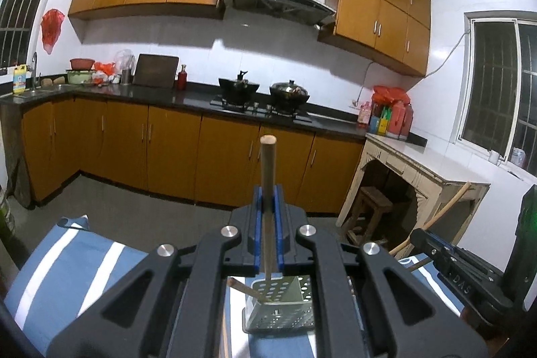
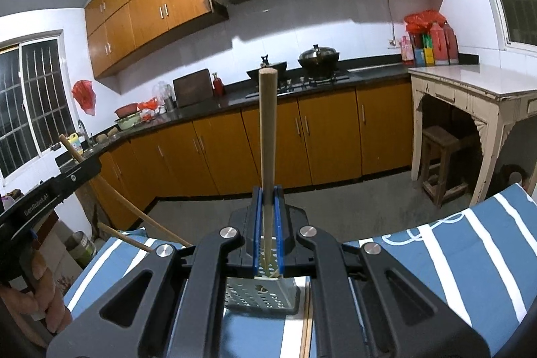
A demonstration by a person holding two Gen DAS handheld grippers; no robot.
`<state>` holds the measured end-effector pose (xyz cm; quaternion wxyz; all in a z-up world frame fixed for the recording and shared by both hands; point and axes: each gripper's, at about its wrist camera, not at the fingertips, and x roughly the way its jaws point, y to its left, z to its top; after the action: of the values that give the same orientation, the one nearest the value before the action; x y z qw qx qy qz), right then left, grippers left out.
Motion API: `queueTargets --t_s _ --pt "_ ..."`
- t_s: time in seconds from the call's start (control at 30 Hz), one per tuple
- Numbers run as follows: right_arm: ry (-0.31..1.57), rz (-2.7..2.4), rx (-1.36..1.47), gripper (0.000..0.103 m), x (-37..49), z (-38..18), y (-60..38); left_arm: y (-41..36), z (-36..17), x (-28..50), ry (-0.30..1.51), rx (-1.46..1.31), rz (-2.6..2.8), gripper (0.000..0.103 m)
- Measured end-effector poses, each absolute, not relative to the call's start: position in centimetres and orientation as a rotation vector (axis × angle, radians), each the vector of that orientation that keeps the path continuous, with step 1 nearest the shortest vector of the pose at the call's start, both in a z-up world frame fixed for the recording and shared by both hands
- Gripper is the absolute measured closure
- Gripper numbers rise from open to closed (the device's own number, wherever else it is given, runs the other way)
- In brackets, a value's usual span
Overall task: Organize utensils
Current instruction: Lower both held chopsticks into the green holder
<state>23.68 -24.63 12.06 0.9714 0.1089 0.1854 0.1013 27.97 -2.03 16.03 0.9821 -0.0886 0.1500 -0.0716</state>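
My left gripper (image 1: 267,194) is shut on a wooden chopstick (image 1: 267,163) that stands upright between its blue pads. Its lower end hangs over a perforated metal utensil holder (image 1: 285,307), which has another chopstick (image 1: 243,289) leaning in it. My right gripper (image 2: 267,194) is shut on a second upright wooden chopstick (image 2: 267,130), whose tip points down into the same holder (image 2: 261,296). In the left wrist view the right gripper (image 1: 419,236) shows at the right edge. The right wrist view has the left gripper (image 2: 92,166) at its left edge, with a person's hand (image 2: 37,287) below it.
The holder stands on a blue cloth with white stripes (image 2: 470,257). A loose chopstick (image 2: 307,327) lies on the cloth beside the holder. Beyond are orange kitchen cabinets (image 1: 167,150), a stove with two pots (image 1: 265,93), a pale side table (image 2: 486,96) and a wooden stool (image 2: 443,163).
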Motion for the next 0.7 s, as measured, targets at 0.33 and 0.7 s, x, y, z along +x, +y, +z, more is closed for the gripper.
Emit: queueTargets --t_s 0.33,0.7 --pt "0.382 0.196 0.2 0.095 24.0 11.9 -23.9 -2.2 14.6 28.6 0.342 -0.17 -0.144 0.095" --pt "0.385 0.182 0.209 0.092 24.0 12.0 -24.0 -2.1 14.0 28.9 0.377 -0.17 -0.121 0.091"
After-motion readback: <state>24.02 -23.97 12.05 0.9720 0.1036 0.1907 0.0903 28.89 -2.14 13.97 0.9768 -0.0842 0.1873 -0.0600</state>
